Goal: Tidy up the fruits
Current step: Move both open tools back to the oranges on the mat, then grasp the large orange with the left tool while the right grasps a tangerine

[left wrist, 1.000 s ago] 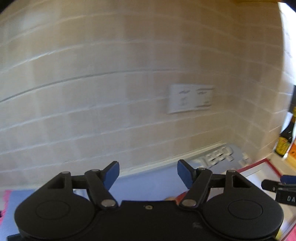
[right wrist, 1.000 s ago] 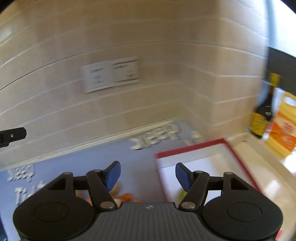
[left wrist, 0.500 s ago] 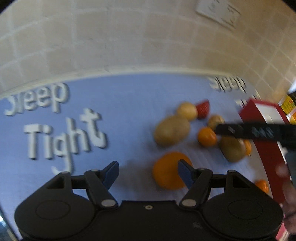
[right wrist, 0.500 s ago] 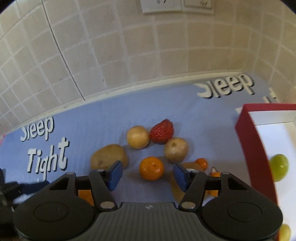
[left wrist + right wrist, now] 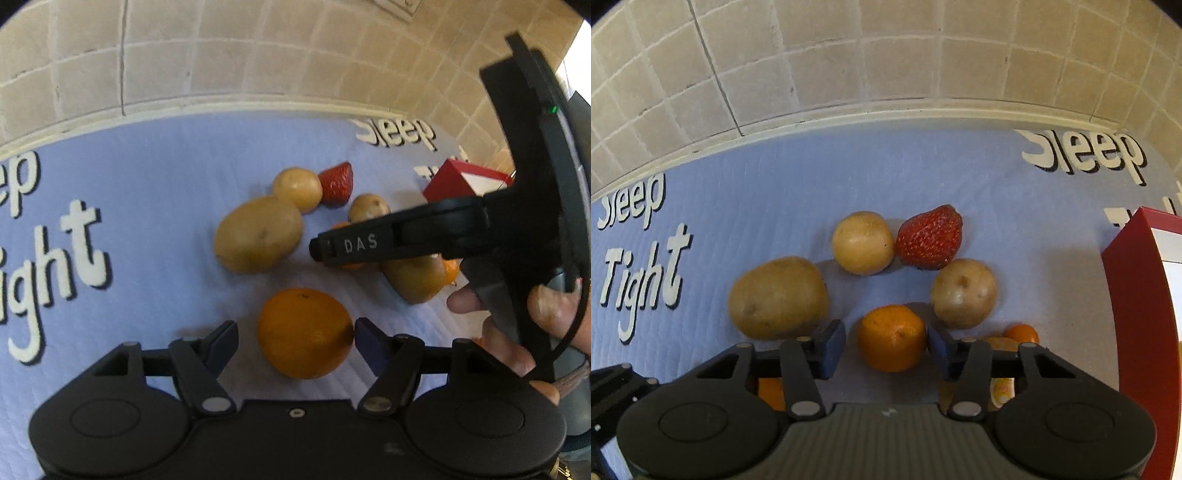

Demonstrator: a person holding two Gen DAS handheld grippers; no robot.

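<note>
The left hand-held gripper (image 5: 295, 338) points down at the pale blue quilted mat (image 5: 166, 206) with raised white lettering that covers the tabletop. A large round orange (image 5: 304, 332) lies on the mat between its two blue-padded fingers. The right finger's tip sits at the orange's edge, the left finger stands apart from it, and the jaws are open, gripping nothing.

The right hand-held gripper (image 5: 886, 349) also points down, with a smaller orange mandarin (image 5: 892, 338) between its fingers. Its jaws are closing; a gap shows on the left side of the mandarin, and on the right the pad is just beside it, so no grip is made.

Around the mandarin lie a large oval brown potato (image 5: 777, 297) to the left, a small round tan potato (image 5: 862, 243) behind it, a red strawberry (image 5: 930, 237) touching that potato, and another small tan potato (image 5: 964, 292) to the right. A tiny orange fruit (image 5: 1021, 333) lies near the right finger. A red-walled tray (image 5: 1137, 295) with a white floor stands at the right edge of the mat.

In the left view, a person's hand (image 5: 517, 325) holds the right device.
</note>
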